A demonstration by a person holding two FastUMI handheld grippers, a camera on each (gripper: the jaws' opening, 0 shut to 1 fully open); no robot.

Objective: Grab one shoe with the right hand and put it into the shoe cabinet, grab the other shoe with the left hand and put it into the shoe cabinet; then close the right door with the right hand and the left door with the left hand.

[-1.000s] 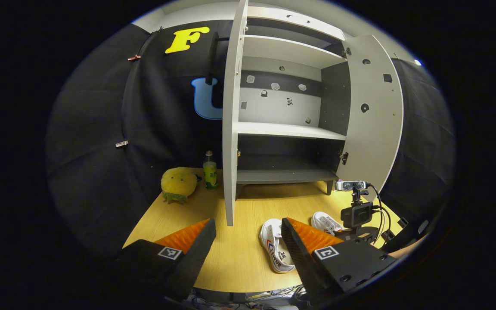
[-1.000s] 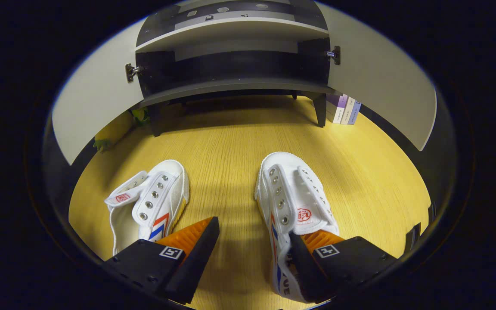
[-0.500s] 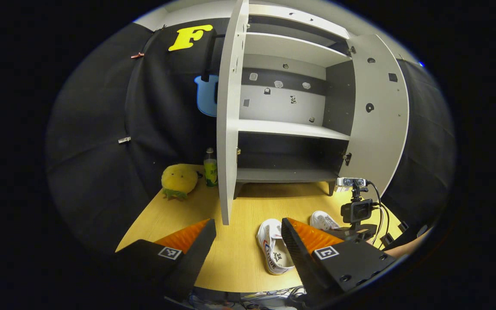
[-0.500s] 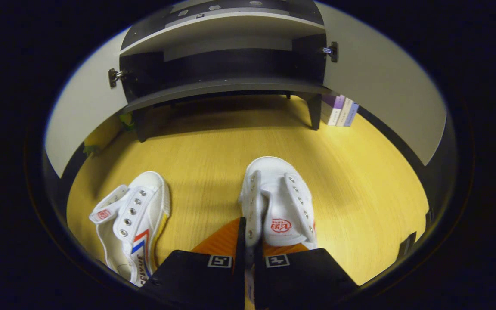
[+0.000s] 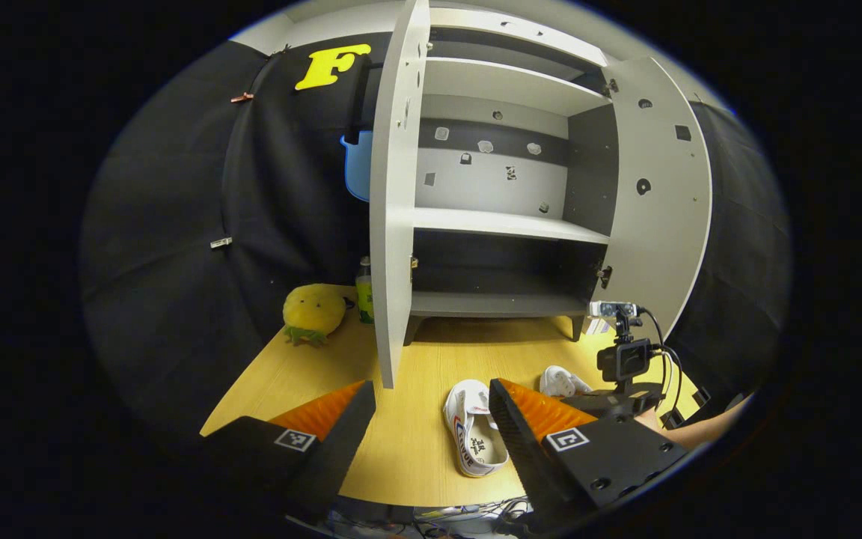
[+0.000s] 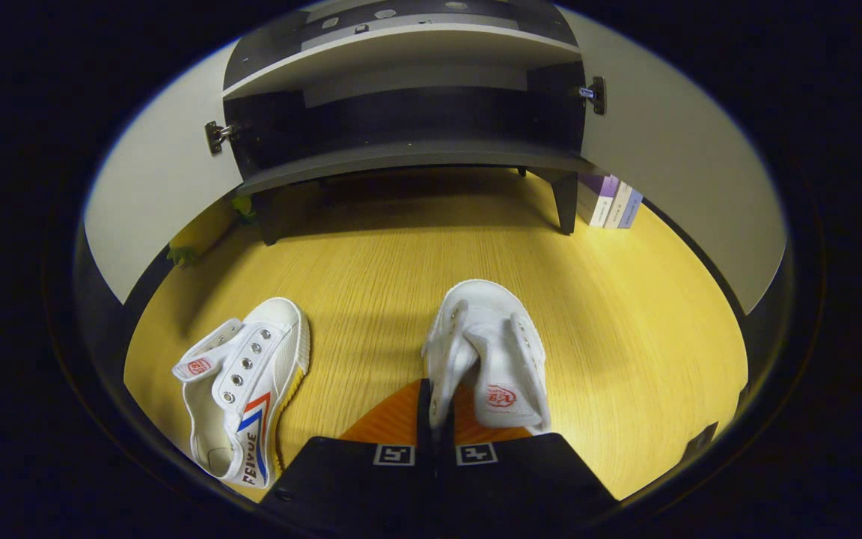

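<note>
Shoes first: your right gripper (image 6: 435,408) has its two fingers pressed together on the side wall of the right-hand shoe (image 6: 487,352), pinching the canvas by the eyelet row, with the toe pointing toward the shoe cabinet (image 6: 401,153); you cannot tell from the right gripper view whether the sole is touching the wooden table (image 6: 625,314) or just off it. The other shoe (image 6: 240,389) lies on the table to its left, well apart from it, tongue flapped open and its striped side showing. Your left gripper (image 5: 431,419) hangs over the near edge of the table with its fingers wide apart and nothing between them; in the left gripper view that striped shoe (image 5: 476,438) lies just beyond your right-side finger. Ahead, the cabinet stands open, its left door (image 5: 390,224) swung out edge-on toward you and its right door (image 5: 663,195) swung out wide, the bottom shelf (image 5: 494,303) bare. A yellow plush toy (image 5: 315,313) and a green bottle (image 5: 364,288) sit to the left of the cabinet, and a few books (image 6: 610,206) stand beside its right leg. Your right gripper's camera mount (image 5: 622,359) shows farther off on the right, above the pinched shoe (image 5: 562,382).
</note>
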